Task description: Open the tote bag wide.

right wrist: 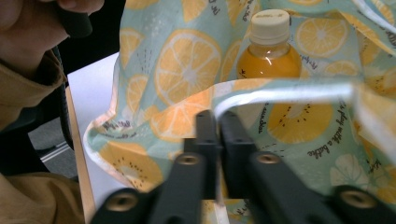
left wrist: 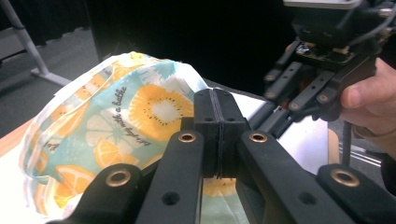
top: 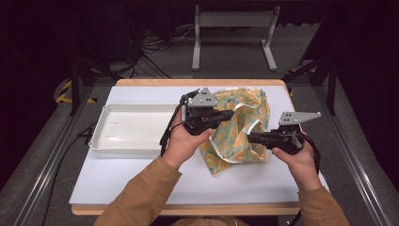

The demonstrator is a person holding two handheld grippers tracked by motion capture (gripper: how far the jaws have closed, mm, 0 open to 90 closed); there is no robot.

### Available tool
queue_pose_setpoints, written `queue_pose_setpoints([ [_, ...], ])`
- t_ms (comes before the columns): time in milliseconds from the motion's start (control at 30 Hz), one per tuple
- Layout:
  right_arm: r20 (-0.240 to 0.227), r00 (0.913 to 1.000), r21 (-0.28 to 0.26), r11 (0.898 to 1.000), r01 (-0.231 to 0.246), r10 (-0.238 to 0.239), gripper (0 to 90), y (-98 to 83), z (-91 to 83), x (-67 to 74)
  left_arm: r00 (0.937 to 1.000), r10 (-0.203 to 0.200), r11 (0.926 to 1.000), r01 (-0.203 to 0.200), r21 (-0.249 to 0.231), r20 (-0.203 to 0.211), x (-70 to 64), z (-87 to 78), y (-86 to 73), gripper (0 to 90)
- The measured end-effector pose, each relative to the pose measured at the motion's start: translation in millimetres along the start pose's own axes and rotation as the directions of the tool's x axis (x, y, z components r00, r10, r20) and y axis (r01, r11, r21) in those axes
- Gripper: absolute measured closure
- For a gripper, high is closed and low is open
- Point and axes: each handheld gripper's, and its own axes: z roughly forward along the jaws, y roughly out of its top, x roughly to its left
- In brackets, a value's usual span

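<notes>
Soft, crumpled citrus-print cloth bag sags between both claws. Left gripper is pressed together on its rim, right gripper pinches its white-piped edge. Beyond the right claw inside stands a smooth orange-juice bottle. Bare white tray lies left.

One overhead camera and two tool-mounted cameras, all meeting on the citrus-print bag

The high view looks forward and down from the person's side over the whole tabletop, with the citrus-print bag near its middle and the white tray left of the bag. The left gripper view sits very close behind the left tool, looking along it past the bag to the right tool beyond. The right gripper view rides the right tool, close against the bag, facing a juice bottle inside. All three share the bag.
</notes>
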Motion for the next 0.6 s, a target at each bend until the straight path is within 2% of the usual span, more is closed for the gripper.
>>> queue_pose_setpoints([
  [67,0.029,0.9995,-0.006,1.0,0.015,-0.015,90.0,0.7,-3.8,1.6,0.9999,-0.001,1.0,0.001,-0.005,-0.01,3.8,-4.7,-0.9,89.2],
  [233,0.061,0.998,-0.009,1.0,0.018,-0.018,90.0,0.0,-11.7,2.4,0.9989,-0.017,0.9998,0.017,-0.015,-0.043,11.0,-17.4,-5.8,89.1],
  [433,0.08,0.9967,-0.01,1.0,0.015,-0.015,90.0,-2.6,-19.9,1.5,0.996,-0.048,0.9987,0.046,-0.02,-0.076,21.7,-32.3,-15.2,89.1],
  [600,0.096,0.9953,-0.014,1.0,0.013,-0.011,90.0,-4.2,-26.4,1.1,0.9899,-0.086,0.9962,0.083,-0.028,-0.113,32.6,-45.3,-32.3,89.0],
])
